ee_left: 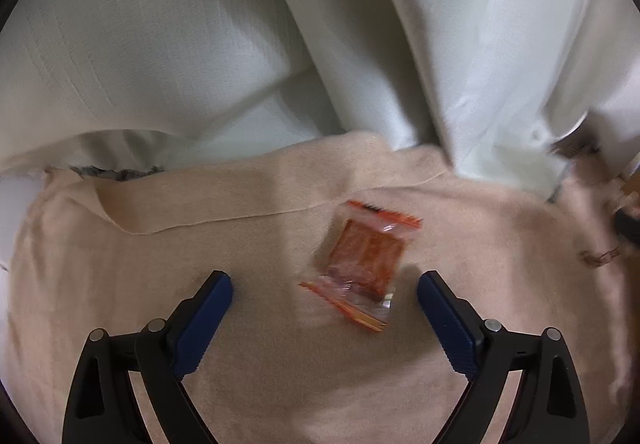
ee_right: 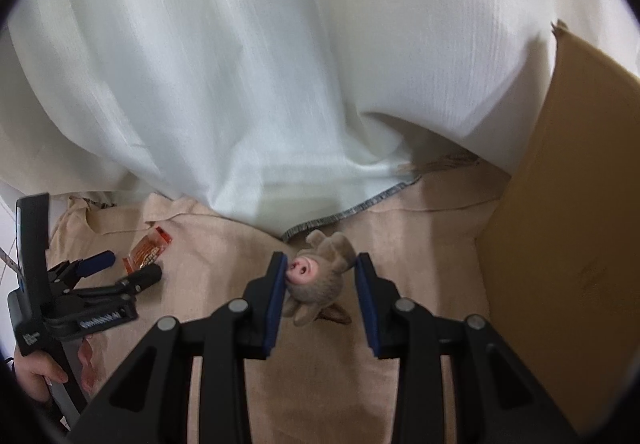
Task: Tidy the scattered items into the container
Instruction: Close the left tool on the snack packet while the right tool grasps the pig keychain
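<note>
a white curtain hangs over the far edge of a beige cloth, and a cardboard box stands at the cloth's right edge. the left hand-held gripper is spread wide around a clear snack packet lying flat on the cloth, touching neither pad. the right hand-held gripper is partly open around a small grey toy pig, whose snout is at the left pad.

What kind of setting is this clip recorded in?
Probably a home room, near a window: a white curtain hangs down onto a beige blanket-like cloth, with a cardboard box beside it. A snack packet and plush toy lie there.
</note>
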The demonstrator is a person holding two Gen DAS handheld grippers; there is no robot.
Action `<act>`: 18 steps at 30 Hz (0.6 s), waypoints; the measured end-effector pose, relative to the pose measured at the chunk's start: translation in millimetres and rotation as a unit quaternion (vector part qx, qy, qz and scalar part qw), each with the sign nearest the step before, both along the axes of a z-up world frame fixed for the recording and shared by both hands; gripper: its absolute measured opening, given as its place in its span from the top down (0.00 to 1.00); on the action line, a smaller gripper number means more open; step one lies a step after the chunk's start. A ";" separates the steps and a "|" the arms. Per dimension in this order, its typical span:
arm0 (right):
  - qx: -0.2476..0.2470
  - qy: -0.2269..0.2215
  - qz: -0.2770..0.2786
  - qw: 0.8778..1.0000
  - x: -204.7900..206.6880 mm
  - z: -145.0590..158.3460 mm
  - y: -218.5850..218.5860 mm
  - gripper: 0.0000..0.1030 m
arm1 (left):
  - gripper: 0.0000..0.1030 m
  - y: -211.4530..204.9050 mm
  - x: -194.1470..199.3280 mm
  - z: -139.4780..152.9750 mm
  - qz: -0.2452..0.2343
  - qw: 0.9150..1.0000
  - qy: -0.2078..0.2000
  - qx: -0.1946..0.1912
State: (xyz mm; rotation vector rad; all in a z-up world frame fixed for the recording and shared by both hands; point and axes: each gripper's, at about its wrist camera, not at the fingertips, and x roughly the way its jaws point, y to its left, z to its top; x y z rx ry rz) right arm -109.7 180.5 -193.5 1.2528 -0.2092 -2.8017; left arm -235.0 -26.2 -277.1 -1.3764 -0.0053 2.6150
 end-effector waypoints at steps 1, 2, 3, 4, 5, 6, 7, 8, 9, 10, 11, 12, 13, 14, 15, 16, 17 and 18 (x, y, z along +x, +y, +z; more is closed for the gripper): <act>-0.001 0.000 0.000 1.000 1.9 0.2 1.3 0.63 | 0.08 -1.5 -0.3 0.2 -0.003 1.000 0.003 0.002; -0.002 0.000 -0.001 1.000 4.5 -0.1 1.6 0.63 | 0.08 -1.6 -0.9 -0.4 -0.009 1.000 0.005 -0.003; -0.005 0.000 -0.001 1.000 4.2 -2.3 2.0 0.63 | 0.08 -0.8 -1.4 -1.3 -0.015 1.000 0.008 -0.011; -0.006 -0.001 0.000 1.000 -1.5 -9.9 3.1 0.63 | 0.08 0.0 -2.0 -2.0 -0.024 0.999 0.012 -0.017; -0.006 -0.001 -0.002 1.000 -1.5 -11.4 3.6 0.63 | 0.10 0.7 -2.7 -2.4 -0.031 0.999 0.013 -0.021; -0.006 -0.001 -0.002 1.000 -0.5 -11.8 4.1 0.63 | 0.12 1.2 -4.1 -2.6 -0.035 0.999 0.015 -0.029; -0.008 -0.003 -0.002 1.000 -0.2 -12.1 4.4 0.63 | 0.27 1.1 -5.4 -1.4 -0.038 0.998 0.019 -0.037; -0.009 -0.002 -0.003 1.000 0.3 -12.1 5.1 0.63 | 0.42 0.4 -6.7 0.6 -0.040 0.998 0.023 -0.039; -0.011 -0.002 -0.003 1.000 0.5 -12.1 5.3 0.63 | 0.45 -0.6 -8.9 2.2 -0.042 0.998 0.022 -0.039; -0.011 -0.002 -0.002 1.000 0.1 -12.4 5.2 0.63 | 0.46 -1.6 -12.1 2.6 -0.043 0.998 0.019 -0.040; -0.011 -0.003 -0.003 1.000 0.0 -12.9 5.4 0.63 | 0.48 -3.1 -15.4 2.9 -0.045 0.998 0.020 -0.040; -0.012 -0.005 -0.002 1.000 0.2 -13.0 5.9 0.63 | 0.49 -4.5 -17.7 3.0 -0.048 0.998 0.020 -0.037; -0.014 -0.005 -0.003 1.000 0.9 -12.3 6.5 0.63 | 0.52 -5.5 -19.5 3.3 -0.051 0.998 0.020 -0.036; -0.014 -0.004 -0.004 1.000 1.7 -11.5 7.1 0.63 | 0.59 -6.2 -21.2 4.0 -0.056 0.998 0.021 -0.035; -0.014 -0.005 -0.004 1.000 1.9 -11.4 7.4 0.63 | 0.60 -6.4 -22.5 4.6 -0.062 0.997 0.021 -0.036; -0.016 -0.004 -0.006 1.000 1.8 -11.7 8.1 0.63 | 0.62 -6.3 -23.8 4.9 -0.067 0.997 0.022 -0.041; -0.017 -0.005 -0.006 1.000 2.7 -10.5 8.3 0.63 | 0.67 -7.0 -25.6 5.0 -0.072 0.996 0.021 -0.042; -0.017 -0.006 -0.006 1.000 2.6 -10.5 8.3 0.63 | 0.67 -4.6 -25.6 5.2 -0.074 0.996 0.020 -0.039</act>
